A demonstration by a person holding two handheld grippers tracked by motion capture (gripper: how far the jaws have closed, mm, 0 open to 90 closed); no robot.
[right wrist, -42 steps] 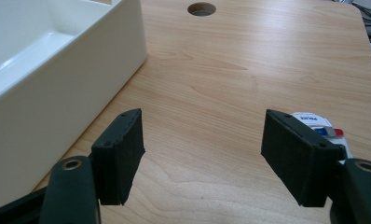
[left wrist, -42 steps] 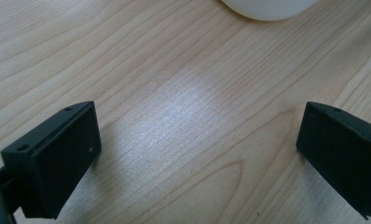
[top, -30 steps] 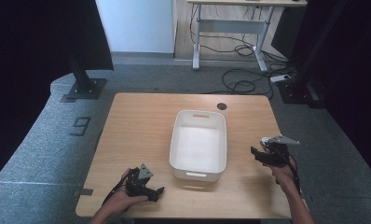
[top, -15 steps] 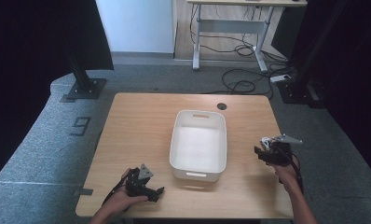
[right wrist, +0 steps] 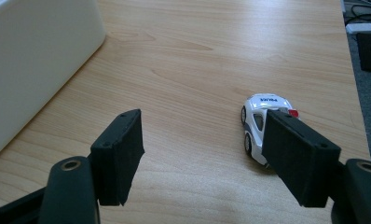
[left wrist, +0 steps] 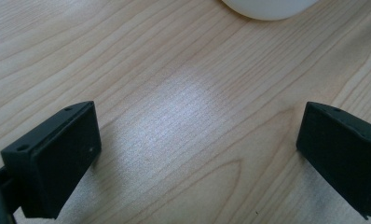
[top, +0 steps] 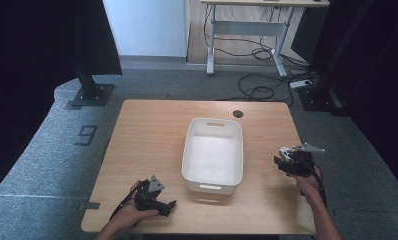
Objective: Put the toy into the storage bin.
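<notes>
A small white toy police car with a red roof light stands on the wooden table, and it shows as a white speck right of the bin. My right gripper hovers low over the table with its jaws wide apart and only bare wood between them. The car sits just beyond the right jaw, which partly hides it. From above, the right gripper lies near the table's right edge. My left gripper rests at the front left, open over bare wood.
A white plastic bin stands at the table's middle, seemingly with nothing in it. Its wall rises to the left of my right gripper, and its corner lies ahead of my left one. A cable hole is at the back edge.
</notes>
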